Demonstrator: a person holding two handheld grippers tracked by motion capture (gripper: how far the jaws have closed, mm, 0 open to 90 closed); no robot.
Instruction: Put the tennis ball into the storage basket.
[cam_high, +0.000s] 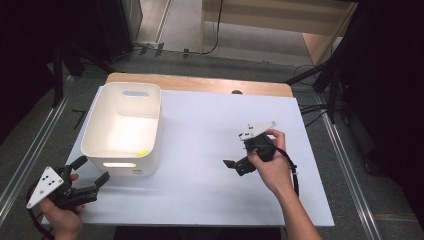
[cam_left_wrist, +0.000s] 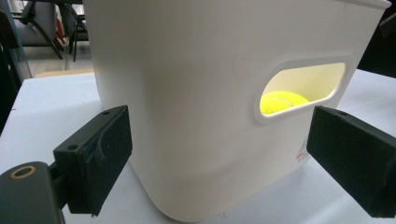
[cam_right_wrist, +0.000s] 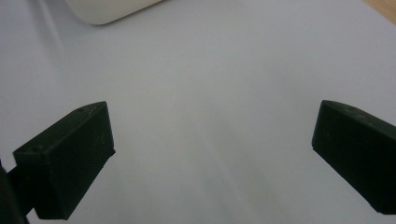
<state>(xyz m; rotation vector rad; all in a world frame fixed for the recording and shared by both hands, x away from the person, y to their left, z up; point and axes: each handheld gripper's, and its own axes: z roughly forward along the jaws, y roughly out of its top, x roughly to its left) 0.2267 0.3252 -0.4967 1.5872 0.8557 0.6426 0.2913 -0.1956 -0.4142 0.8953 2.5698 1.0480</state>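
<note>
While the left claw is gaping wide with nothing between its jaws, it is sitting just in front of the bin, at the bin's near left corner in the high view. Its jaws are flanking the bin's near wall without touching it. Through the handle slot in that wall, a yellow ball is showing inside the bin, low against the near side. From above, the ball is lying at the bin's near right corner.

Right claw is also spread wide and holding nothing; its jaws are pointing down at bare desk, with the bin's rounded corner at the top edge of its own view. In the high view the right claw is hovering over the desk's middle right, well apart from the bin, jaws aimed toward it.

Bin is standing upright on the left part of the white desk. Left claw is near the desk's front left corner.
</note>
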